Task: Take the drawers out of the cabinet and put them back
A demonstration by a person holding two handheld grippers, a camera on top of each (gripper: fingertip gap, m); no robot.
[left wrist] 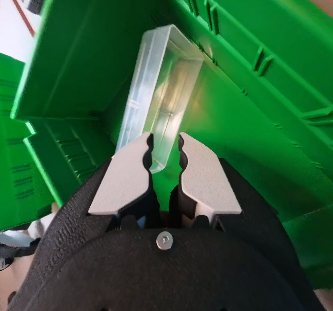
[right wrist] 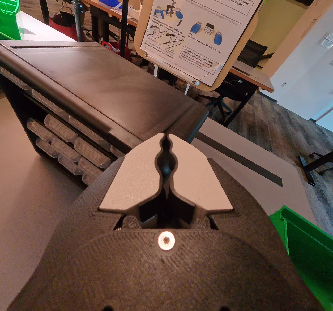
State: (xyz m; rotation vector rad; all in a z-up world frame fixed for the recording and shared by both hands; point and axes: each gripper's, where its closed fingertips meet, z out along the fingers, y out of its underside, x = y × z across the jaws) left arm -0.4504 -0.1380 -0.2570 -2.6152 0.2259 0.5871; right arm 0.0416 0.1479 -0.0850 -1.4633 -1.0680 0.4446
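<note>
Fingers of the left gripper (left wrist: 165,136) stand apart with a narrow gap between them, inside a green bin (left wrist: 243,104). A clear plastic drawer (left wrist: 162,86) lies on the bin's floor, its far end against the ribbed wall. Its near end sits in the gap between the two pale fingers; the left one appears to touch the drawer's side, while the right one is clear of it, so the drawer is not clamped. This view is blurred, and a second green bin (left wrist: 10,140) shows at its left edge.

In the right wrist view, the right gripper (right wrist: 166,135) has its fingertips pressed together with nothing between them. It hangs over the near corner of the black cabinet (right wrist: 100,86), whose flat top fills the middle of the picture. Rows of clear drawer fronts (right wrist: 61,128) sit pushed into the cabinet's face on the left. Another green bin (right wrist: 310,248) stands on the grey table (right wrist: 27,194) at lower right, and one more (right wrist: 9,17) at far left. An instruction sheet on a board (right wrist: 196,25) stands behind the cabinet.
</note>
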